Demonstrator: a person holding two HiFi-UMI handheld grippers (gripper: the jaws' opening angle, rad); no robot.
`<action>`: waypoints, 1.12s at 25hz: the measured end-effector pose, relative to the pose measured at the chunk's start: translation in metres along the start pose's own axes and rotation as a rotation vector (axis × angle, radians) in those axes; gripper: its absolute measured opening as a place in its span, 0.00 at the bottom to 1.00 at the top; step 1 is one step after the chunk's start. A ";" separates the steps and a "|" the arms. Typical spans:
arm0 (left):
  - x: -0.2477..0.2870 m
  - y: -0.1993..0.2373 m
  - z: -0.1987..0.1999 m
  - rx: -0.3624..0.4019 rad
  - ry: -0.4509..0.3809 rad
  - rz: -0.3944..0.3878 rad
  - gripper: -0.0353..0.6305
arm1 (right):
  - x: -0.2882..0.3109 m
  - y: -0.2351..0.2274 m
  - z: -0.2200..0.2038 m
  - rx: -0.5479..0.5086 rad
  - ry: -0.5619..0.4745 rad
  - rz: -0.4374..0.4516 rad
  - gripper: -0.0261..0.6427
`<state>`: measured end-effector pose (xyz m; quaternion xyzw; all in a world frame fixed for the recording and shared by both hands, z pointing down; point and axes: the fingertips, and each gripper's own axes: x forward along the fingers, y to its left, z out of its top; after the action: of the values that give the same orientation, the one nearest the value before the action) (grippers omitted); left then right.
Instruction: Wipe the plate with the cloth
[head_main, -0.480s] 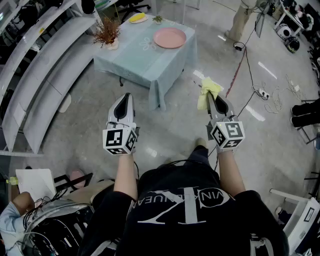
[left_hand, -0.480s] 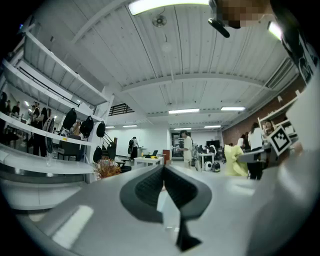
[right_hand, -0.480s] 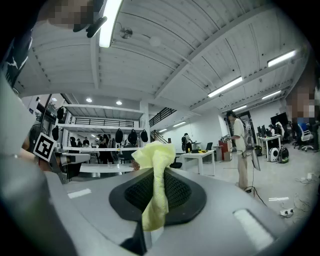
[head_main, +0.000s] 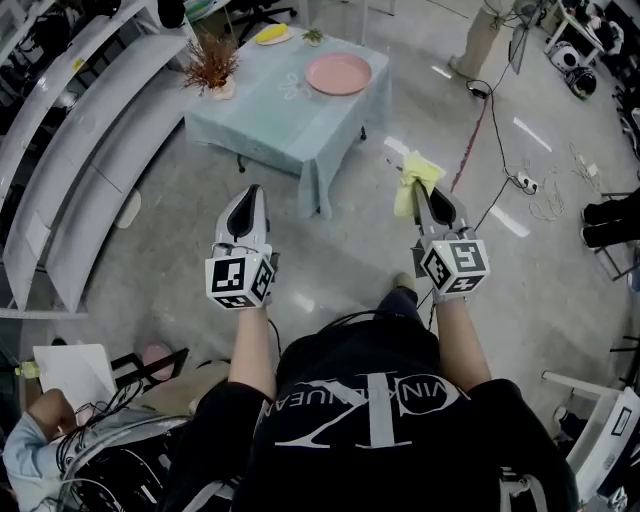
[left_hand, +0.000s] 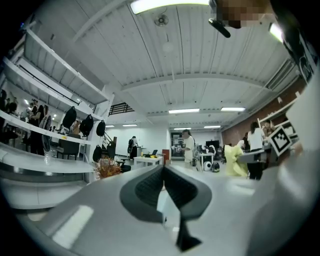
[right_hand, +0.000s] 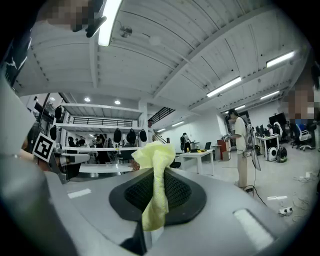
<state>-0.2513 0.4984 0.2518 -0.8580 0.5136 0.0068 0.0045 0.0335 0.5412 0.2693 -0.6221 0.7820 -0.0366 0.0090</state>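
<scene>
Head view with both gripper views. The round pink plate (head_main: 338, 74) lies flat and bare on the far right part of a bench (head_main: 270, 125) draped in a pale blue-green tablecloth, close to the bench's right edge. A reddish dried plant in a white pot (head_main: 213, 66) stands at the bench's left corner, and a yellow object (head_main: 275, 35) lies at the far side, both well apart from the plate. The crumpled pale yellow cloth (head_main: 415, 178) is held in the right claw (head_main: 418, 192). In the right gripper view its jaws are clamped on the cloth (right_hand: 156, 165), which bunches above the dark ribbed pads and hangs down between them at the right claw (right_hand: 150, 200). The left claw (head_main: 251, 192) is closed. In the left gripper view its two dark pads meet along one line at the left claw (left_hand: 163, 180). Both claws are held level, side by side and well apart from each other, over glossy grey floor (head_main: 330, 265). A wide stretch of open floor separates them from the bench's near draped corner. Curved white shelving (head_main: 95, 150) bounds the room on the left. A red cable (head_main: 476, 140) and white leads trail across the floor on the right. The plate lies well ahead of the right claw and slightly to its left, with cloth and plate far from touching.
</scene>
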 end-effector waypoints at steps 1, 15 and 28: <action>0.001 0.001 -0.001 -0.001 0.003 -0.002 0.05 | 0.001 0.001 0.000 0.001 0.000 -0.001 0.10; 0.045 0.009 -0.030 -0.044 0.040 0.011 0.05 | 0.041 -0.024 -0.011 0.002 0.025 0.006 0.10; 0.183 0.029 -0.021 -0.004 0.043 0.032 0.05 | 0.172 -0.094 -0.002 0.016 0.053 0.060 0.11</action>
<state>-0.1903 0.3234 0.2694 -0.8497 0.5272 -0.0105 -0.0082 0.0856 0.3530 0.2834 -0.5973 0.7999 -0.0588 -0.0057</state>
